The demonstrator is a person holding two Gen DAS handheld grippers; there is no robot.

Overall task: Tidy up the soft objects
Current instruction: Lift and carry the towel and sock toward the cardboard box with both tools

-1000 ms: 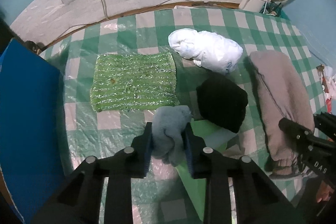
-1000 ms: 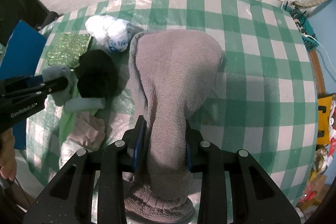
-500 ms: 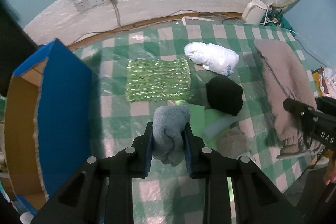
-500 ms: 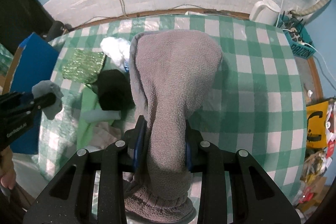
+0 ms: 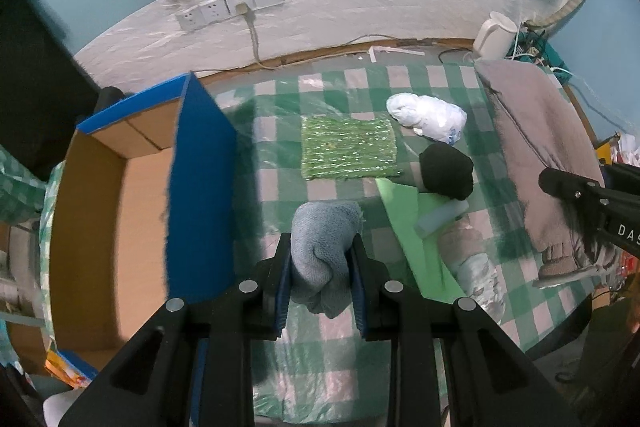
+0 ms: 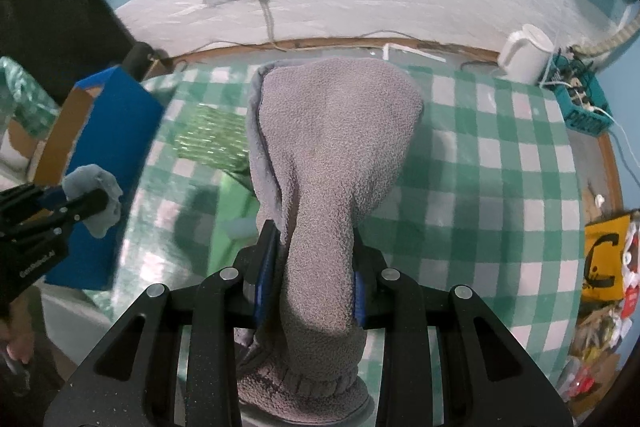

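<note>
1. Above the green-checked table point(image 5: 344, 359), left gripper point(image 5: 322, 267) is clamped on a blue-grey cloth bundle point(image 5: 324, 247); pads press both its sides.
2. Bundle's long axis runs along the fingers: rounded bulk sticks out past the fingertips toward the wall, a narrower tail hangs back between the pads toward the camera.
3. In the right wrist view the same bundle point(image 6: 94, 193) hangs off the table's left edge, in front of the blue cardboard box point(image 6: 116, 131), with the left gripper point(image 6: 86, 205) on it.
4. Right gripper point(image 6: 314, 275) is closed on a grey-brown fleece garment point(image 6: 332, 147); fingers pinch its narrowed part near the cuff.
5. Garment's long axis also follows the fingers: wide end fans out forward toward the wall, ribbed cuff end droops below the pads at the bottom of the frame.
6. Left wrist view: garment point(image 5: 536, 147) drapes long and lifted at the table's right side, right gripper point(image 5: 560, 183) at its lower end; whether the far end touches the cloth, cannot tell.
7. Box point(image 5: 200, 179) stands open at the table's left, brown inside.
8. Lying on the table: shiny green mat point(image 5: 348, 149), white bundle point(image 5: 428, 117) just right of it, black item point(image 5: 448, 169) below the white one, partly on a light green sheet point(image 5: 416, 239).
9. White kettle point(image 6: 526, 53) at the far right corner; wall sockets point(image 5: 230, 7) behind.
</note>
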